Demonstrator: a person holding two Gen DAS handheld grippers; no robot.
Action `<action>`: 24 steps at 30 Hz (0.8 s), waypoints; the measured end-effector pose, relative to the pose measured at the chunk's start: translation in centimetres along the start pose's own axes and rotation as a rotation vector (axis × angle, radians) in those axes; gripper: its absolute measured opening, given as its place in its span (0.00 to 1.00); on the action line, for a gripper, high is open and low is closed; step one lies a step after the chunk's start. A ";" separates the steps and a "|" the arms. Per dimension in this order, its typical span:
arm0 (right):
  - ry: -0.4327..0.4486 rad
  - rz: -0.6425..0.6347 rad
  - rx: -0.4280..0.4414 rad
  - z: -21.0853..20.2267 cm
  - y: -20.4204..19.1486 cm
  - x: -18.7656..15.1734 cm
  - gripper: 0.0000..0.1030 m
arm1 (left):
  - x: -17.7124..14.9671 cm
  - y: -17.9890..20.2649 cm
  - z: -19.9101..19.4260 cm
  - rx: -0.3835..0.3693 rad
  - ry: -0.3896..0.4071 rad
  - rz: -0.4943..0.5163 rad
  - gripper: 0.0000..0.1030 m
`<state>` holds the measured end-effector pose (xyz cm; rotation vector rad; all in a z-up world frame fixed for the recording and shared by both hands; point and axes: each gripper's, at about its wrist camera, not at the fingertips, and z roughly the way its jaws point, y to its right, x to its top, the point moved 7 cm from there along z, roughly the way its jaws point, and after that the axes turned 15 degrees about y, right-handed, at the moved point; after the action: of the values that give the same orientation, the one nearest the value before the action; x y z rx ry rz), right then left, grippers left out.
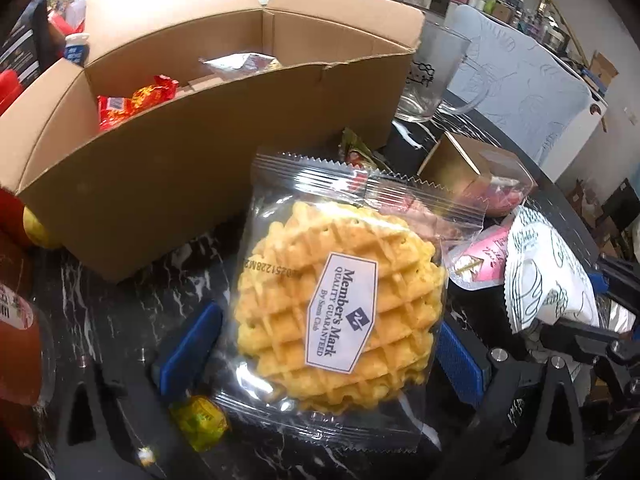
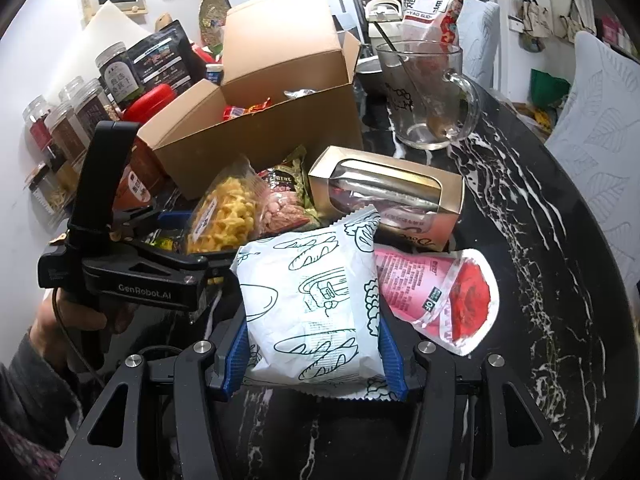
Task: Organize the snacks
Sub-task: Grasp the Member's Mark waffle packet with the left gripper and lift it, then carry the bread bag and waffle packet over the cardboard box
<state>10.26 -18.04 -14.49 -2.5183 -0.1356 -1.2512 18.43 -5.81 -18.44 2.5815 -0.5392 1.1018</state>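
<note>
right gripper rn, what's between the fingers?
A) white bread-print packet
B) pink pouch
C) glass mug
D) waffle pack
A: in the right wrist view the right gripper has its blue pads pressed on both sides of the white bread-print packet; the pink pouch lies beside it, ungripped.

From my left wrist camera, the waffle packet [image 1: 340, 312] covers the tips of the left tongs [image 1: 320, 356], so I cannot tell if the pads really touch it. The red jar [image 1: 18, 320] at the left is cut by the edge. Inside the cardboard box [image 1: 224, 152] its front wall hides most of the snacks. From the right wrist camera, the white bread packet [image 2: 316, 312] hides the inner faces of the right tongs [image 2: 314, 354] and part of the pink pouch [image 2: 444, 296]. The jar labels [image 2: 116, 76] are too small to read.
</note>
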 end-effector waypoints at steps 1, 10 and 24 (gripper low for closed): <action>-0.002 0.001 0.000 0.1 0.0 -0.1 0.53 | 0.0 0.0 0.1 0.000 0.000 0.006 1.00; -0.004 -0.002 -0.011 0.1 0.0 -0.3 0.53 | -0.3 0.5 -1.6 0.004 0.053 0.000 0.80; 0.031 -0.022 0.011 -1.7 -2.0 -0.5 0.53 | -1.1 1.0 -8.4 0.025 0.125 -0.042 0.80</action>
<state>8.21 -16.73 -13.43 -2.4940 -0.1632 -1.2940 11.99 -3.13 -13.47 2.5116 -0.4429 1.2527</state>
